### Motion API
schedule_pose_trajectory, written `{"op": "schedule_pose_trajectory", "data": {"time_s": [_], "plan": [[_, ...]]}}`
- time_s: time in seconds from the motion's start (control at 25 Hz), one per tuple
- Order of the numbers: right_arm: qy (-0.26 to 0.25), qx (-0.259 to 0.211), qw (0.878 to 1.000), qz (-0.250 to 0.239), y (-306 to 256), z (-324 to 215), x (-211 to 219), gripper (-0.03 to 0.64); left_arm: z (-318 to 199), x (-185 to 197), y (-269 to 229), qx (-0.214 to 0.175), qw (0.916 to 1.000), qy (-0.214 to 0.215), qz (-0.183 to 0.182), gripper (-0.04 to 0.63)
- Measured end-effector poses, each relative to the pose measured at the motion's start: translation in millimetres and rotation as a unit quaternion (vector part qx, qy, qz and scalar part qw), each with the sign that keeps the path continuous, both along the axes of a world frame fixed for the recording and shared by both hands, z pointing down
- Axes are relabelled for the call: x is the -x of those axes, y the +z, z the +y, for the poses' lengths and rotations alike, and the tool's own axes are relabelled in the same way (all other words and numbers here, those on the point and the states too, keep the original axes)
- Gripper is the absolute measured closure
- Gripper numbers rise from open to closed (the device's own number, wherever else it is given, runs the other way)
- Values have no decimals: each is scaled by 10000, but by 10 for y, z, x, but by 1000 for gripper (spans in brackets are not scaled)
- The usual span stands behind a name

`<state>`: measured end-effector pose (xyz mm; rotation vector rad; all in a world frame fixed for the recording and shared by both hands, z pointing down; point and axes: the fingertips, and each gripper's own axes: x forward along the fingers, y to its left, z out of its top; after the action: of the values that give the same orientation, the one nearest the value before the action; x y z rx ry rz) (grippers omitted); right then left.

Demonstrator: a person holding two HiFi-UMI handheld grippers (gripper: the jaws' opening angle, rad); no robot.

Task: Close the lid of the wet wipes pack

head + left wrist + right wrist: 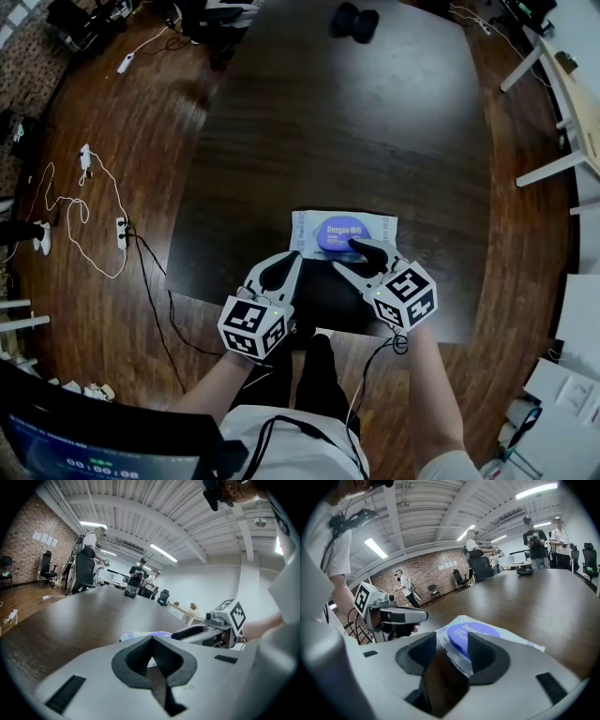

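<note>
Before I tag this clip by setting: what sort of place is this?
Probably an open-plan office or lab: a long dark table, office chairs near a brick wall, and cables across a wood floor.

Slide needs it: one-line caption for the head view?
The right hand-held gripper, jaws apart, at the blue lid of the wet wipes pack on the dark table; left hand-held gripper shut alongside.

The right tool (452,639) has its jaws apart, and the near edge of the blue lid (473,631) shows in the gap between them. The lid lies flat on the white wet wipes pack (518,637), which rests on the dark tabletop (534,602). The left tool (419,616) hangs just beside the pack.
</note>
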<state>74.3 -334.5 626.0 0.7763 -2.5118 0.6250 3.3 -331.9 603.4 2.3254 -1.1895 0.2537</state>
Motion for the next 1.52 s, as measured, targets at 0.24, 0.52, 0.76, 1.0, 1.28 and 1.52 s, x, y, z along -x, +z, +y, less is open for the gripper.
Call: {"op": "schedule_pose_trajectory", "data": {"time_s": [0.24,0.52,0.76,1.0,1.28,1.52], "plan": [[1,48,9999,95,95,37,69,411,46,56,-8,-29,10000,-3,7,598],[182,162,9996,171,254,51,75,411,89,81,-24,-97,9999,52,21,598],[299,238,9987,337,359,46,80,411,138,143,-55,-144,9999,61,20,598],[453,278,9984,211,301,49,98,411,171,216,-160,-225,9997,51,46,598],[1041,-60,9941,-304,-284,140,-30,411,167,175,-611,-478,9987,120,132,598],[1633,-634,9815,-772,-1112,284,-219,413,137,72,-1306,-1051,9936,324,273,597]]}}
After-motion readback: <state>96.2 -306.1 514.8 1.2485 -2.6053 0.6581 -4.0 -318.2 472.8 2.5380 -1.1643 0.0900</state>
